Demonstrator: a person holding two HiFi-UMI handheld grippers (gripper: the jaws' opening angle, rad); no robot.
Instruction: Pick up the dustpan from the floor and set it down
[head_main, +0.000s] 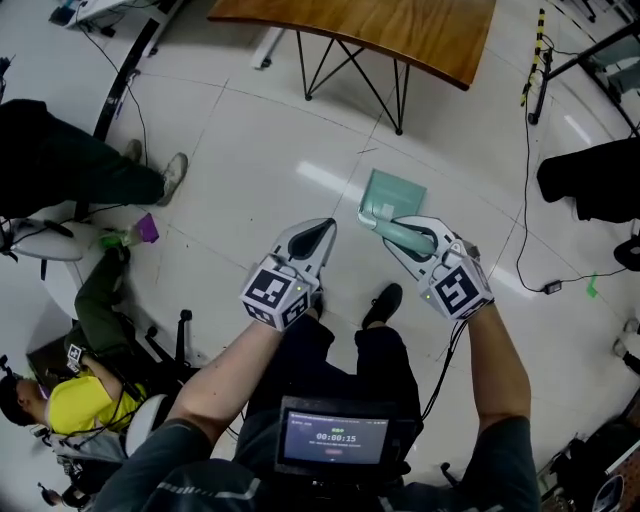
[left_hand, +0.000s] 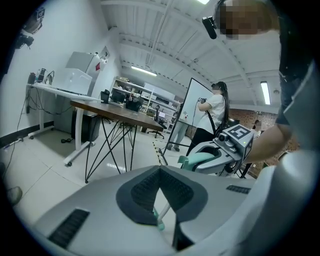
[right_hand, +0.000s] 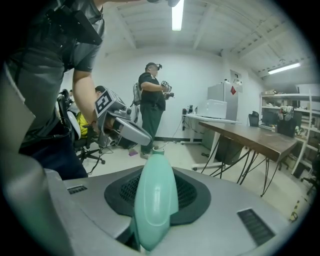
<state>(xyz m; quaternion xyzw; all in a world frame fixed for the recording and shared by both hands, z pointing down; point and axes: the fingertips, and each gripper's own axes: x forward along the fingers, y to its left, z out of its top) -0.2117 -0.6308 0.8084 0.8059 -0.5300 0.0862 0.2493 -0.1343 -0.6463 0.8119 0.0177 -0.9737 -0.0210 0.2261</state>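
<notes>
A mint-green dustpan (head_main: 392, 194) points away from me over the white floor. My right gripper (head_main: 398, 228) is shut on its rounded handle (right_hand: 156, 195), which fills the gap between the dark pads in the right gripper view. Whether the pan touches the floor I cannot tell. My left gripper (head_main: 322, 231) hovers just left of it at the same height, with its fingertips meeting (left_hand: 160, 170). A thin pale stick with a green end (left_hand: 161, 216) shows in the gap behind the tips, and I cannot tell whether it is gripped. Each gripper shows in the other's view: the right gripper (left_hand: 214, 159) and the left gripper (right_hand: 129, 131).
A wooden table (head_main: 400, 30) on black wire legs stands ahead. A person in yellow (head_main: 80, 400) sits low at the left beside chairs, and another person's legs (head_main: 80, 175) stretch across the floor. A black cable (head_main: 525, 210) runs at the right. My shoe (head_main: 383, 303) is below the dustpan.
</notes>
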